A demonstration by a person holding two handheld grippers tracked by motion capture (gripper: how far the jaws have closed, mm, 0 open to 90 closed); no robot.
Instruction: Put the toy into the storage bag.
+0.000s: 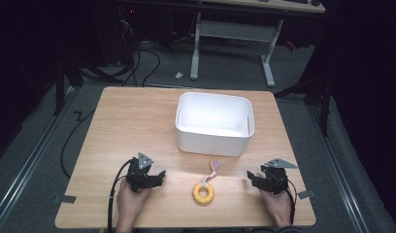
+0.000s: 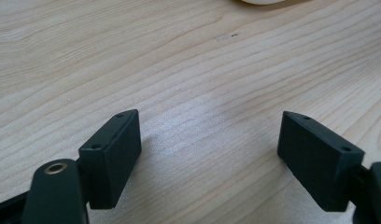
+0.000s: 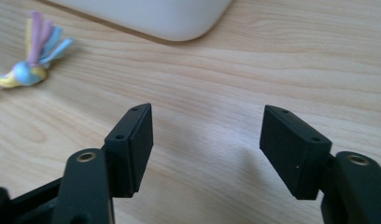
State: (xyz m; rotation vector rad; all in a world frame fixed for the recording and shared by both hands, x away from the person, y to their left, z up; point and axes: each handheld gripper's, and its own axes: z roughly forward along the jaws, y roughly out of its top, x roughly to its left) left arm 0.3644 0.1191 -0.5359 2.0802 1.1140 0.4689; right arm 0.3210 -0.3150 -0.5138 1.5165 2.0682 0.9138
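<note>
- Nearest, two hands come in from the bottom edge of the high view, each holding tongs low over the wooden counter (image 1: 118,121).
- Left tongs (image 1: 159,175) sit at the near left, pointing toward the middle; jaws apart, bare wood between them, nothing held. Same in the left gripper view (image 2: 209,154): wide gap, only counter grain inside it.
- Right tongs (image 1: 250,176) sit at the near right, pointing left toward the middle; jaws apart, nothing between them. Right gripper view (image 3: 206,142) shows a clear gap over bare wood, pads touching nothing.
- A black cable (image 1: 110,204) trails from the left tongs past the hand to the near edge.
- Grey three-cornered plates sit on top of both tongs.
- Between the two tongs lies a yellow ring toy (image 1: 204,192), flat on the counter, near the front edge, apart from both tongs.
- A short cord runs from the ring away from the person to a pastel tassel (image 1: 214,166); tassel also shows at upper left in the right gripper view (image 3: 37,49), with pink, blue and yellow strands.
- Farther on, just beyond the tassel, stands a white bin (image 1: 186,133), upright, open top, inside looks empty.
- Bin's rounded corner shows at the top of the right gripper view (image 3: 179,18).
- Beyond the counter: grey floor (image 1: 225,77), a white desk frame (image 1: 269,63), loose cables (image 1: 147,58) in the dark.
</note>
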